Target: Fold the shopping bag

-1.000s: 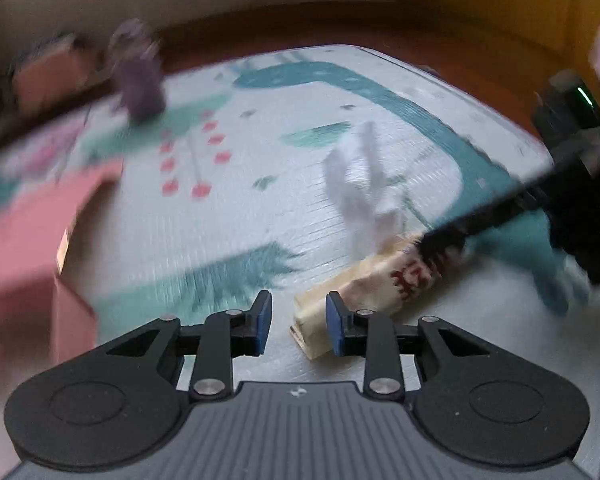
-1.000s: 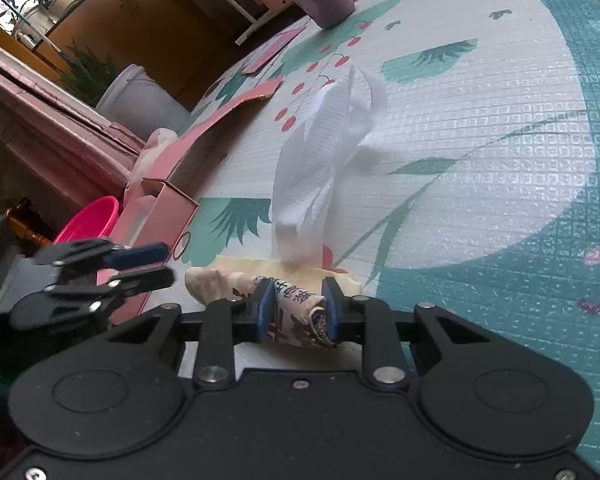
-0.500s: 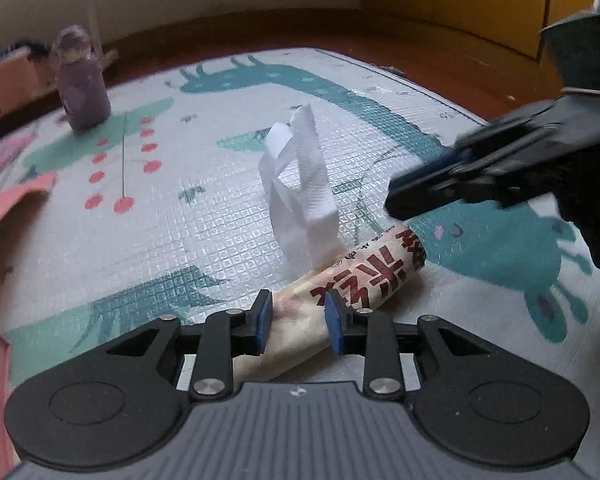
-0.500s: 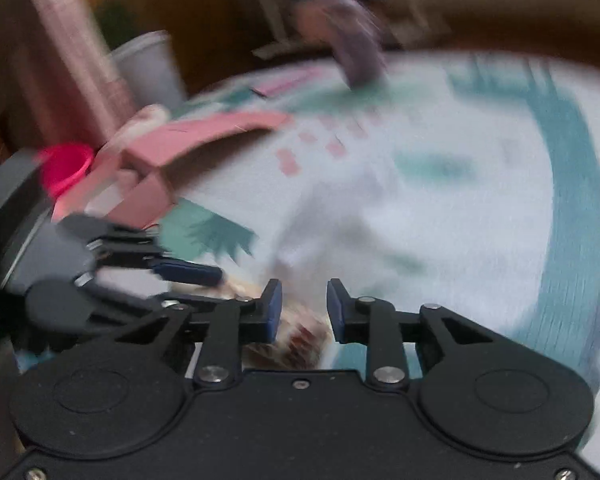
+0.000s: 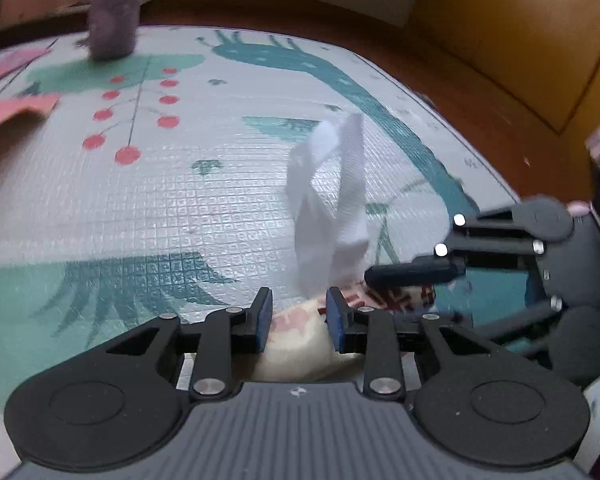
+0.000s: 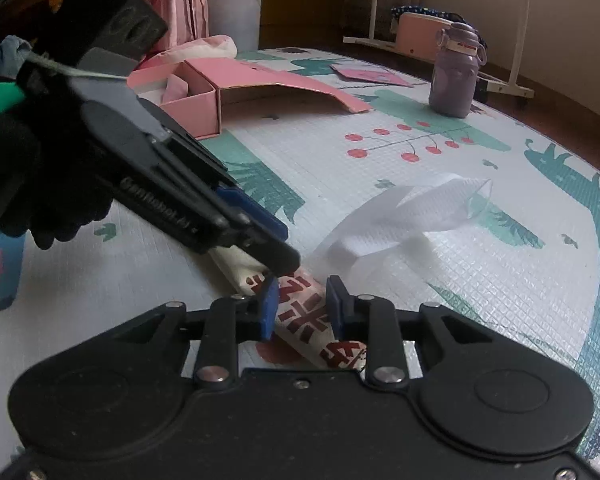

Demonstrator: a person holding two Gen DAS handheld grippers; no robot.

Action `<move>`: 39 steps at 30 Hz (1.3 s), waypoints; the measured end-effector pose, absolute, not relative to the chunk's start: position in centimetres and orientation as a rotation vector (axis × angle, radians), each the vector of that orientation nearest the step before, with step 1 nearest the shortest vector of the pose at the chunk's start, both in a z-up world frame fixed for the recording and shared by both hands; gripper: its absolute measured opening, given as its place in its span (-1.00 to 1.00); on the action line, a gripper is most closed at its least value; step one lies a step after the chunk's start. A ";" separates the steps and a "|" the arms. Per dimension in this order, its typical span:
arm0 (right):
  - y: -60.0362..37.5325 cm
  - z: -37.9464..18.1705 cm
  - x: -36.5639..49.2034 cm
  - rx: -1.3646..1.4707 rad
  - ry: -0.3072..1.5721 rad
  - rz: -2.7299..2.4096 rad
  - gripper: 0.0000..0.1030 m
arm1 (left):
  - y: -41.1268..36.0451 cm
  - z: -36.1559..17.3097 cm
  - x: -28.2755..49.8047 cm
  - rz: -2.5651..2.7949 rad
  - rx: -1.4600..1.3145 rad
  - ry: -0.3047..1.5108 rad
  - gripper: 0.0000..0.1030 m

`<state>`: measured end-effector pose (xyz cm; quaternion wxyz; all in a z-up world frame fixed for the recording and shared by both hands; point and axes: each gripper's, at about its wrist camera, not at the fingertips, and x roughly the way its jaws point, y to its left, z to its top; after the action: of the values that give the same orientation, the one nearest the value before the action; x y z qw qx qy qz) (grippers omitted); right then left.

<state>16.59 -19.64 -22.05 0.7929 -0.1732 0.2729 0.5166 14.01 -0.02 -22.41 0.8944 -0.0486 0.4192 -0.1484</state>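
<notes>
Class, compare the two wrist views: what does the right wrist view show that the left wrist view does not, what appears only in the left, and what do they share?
Only the right wrist view shows the open pink cardboard box, the white bucket and the gloved hand holding the left gripper.

Only the left wrist view shows the yellow cabinet.

Both show the rolled shopping bag with its white handles, the dinosaur play mat, the purple bottle, and the right gripper.

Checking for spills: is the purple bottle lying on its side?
No, the purple bottle stands upright on the play mat, lid on top.
</notes>
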 end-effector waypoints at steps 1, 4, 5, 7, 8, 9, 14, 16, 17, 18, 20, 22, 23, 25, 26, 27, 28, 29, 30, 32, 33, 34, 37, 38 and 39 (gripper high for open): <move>-19.6 -22.0 16.4 -0.387 0.580 1.114 -0.51 | -0.1 -22.0 13.6 -0.302 -0.061 0.866 -0.43; -19.4 -21.9 15.9 -0.420 0.567 1.110 -0.50 | 0.1 -20.4 11.8 -0.266 0.058 0.830 -0.42; -19.4 -21.9 15.9 -0.423 0.567 1.108 -0.51 | 0.3 -20.1 11.5 -0.263 0.066 0.814 -0.42; -19.3 -21.8 15.7 -0.444 0.560 1.107 -0.50 | 0.6 -19.3 10.2 -0.301 0.117 0.760 -0.42; -19.2 -21.7 15.7 -0.453 0.558 1.108 -0.50 | 0.2 -19.2 9.6 -0.341 0.208 0.747 -0.42; -19.2 -21.7 15.7 -0.457 0.558 1.111 -0.50 | -0.3 -19.1 9.0 -0.385 0.311 0.736 -0.42; -19.4 -21.7 16.0 -0.447 0.560 1.129 -0.50 | -2.5 -20.3 8.7 -0.528 0.658 0.722 -0.42; -19.6 -21.7 16.4 -0.422 0.573 1.144 -0.50 | -2.9 -20.8 8.7 -0.569 0.738 0.725 -0.42; -19.7 -21.7 16.6 -0.412 0.581 1.150 -0.50 | -3.1 -21.1 8.8 -0.589 0.777 0.727 -0.42; -19.7 -21.7 16.8 -0.404 0.587 1.154 -0.50 | -3.3 -21.3 8.8 -0.610 0.815 0.728 -0.42; -19.8 -21.8 17.0 -0.386 0.597 1.165 -0.50 | -3.6 -21.8 8.9 -0.650 0.893 0.729 -0.43; -19.9 -21.8 17.2 -0.376 0.604 1.171 -0.49 | -3.8 -22.1 9.0 -0.678 0.938 0.733 -0.43; -19.8 -21.8 17.2 -0.378 0.606 1.174 -0.49 | -3.7 -21.9 9.6 -0.711 0.946 0.751 -0.43; -19.6 -21.6 17.1 -0.401 0.604 1.178 -0.48 | -3.5 -21.7 10.3 -0.742 0.938 0.777 -0.43; -19.5 -21.5 16.8 -0.429 0.591 1.183 -0.48 | -3.5 -21.7 10.7 -0.756 0.931 0.791 -0.43; -19.3 -21.4 16.5 -0.460 0.573 1.187 -0.45 | -3.4 -21.6 11.1 -0.770 0.923 0.807 -0.43; -19.2 -21.2 16.2 -0.492 0.554 1.194 -0.45 | -3.3 -21.6 11.5 -0.785 0.916 0.823 -0.43; -19.1 -21.1 16.0 -0.512 0.540 1.201 -0.44 | -3.3 -21.5 11.9 -0.799 0.913 0.841 -0.43; -19.0 -20.9 15.6 -0.543 0.515 1.210 -0.32 | -3.3 -21.5 12.3 -0.812 0.910 0.859 -0.43; -18.6 -20.7 14.3 -0.652 0.422 1.221 0.00 | -3.2 -21.4 12.7 -0.832 0.903 0.875 -0.43; -18.4 -20.7 13.8 -0.695 0.387 1.224 0.00 | -2.9 -21.2 13.3 -0.845 0.874 0.896 -0.43; -18.1 -20.8 13.4 -0.738 0.368 1.221 0.00 | -2.5 -21.2 13.9 -0.858 0.843 0.911 -0.41; -16.9 -21.8 12.6 -0.897 0.325 1.196 -0.23 | -2.1 -21.2 14.8 -0.880 0.797 0.938 -0.30; -16.9 -21.9 12.6 -0.900 0.319 1.200 -0.33 | -2.1 -21.2 14.9 -0.884 0.792 0.944 -0.28; -16.8 -21.9 12.6 -0.904 0.318 1.194 -0.33 | -2.1 -21.2 15.1 -0.887 0.787 0.949 -0.27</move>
<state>12.61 -16.82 -21.92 0.7209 -0.4093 0.1437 0.5405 15.09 -2.09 -21.22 0.7251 0.3568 0.4303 -0.4022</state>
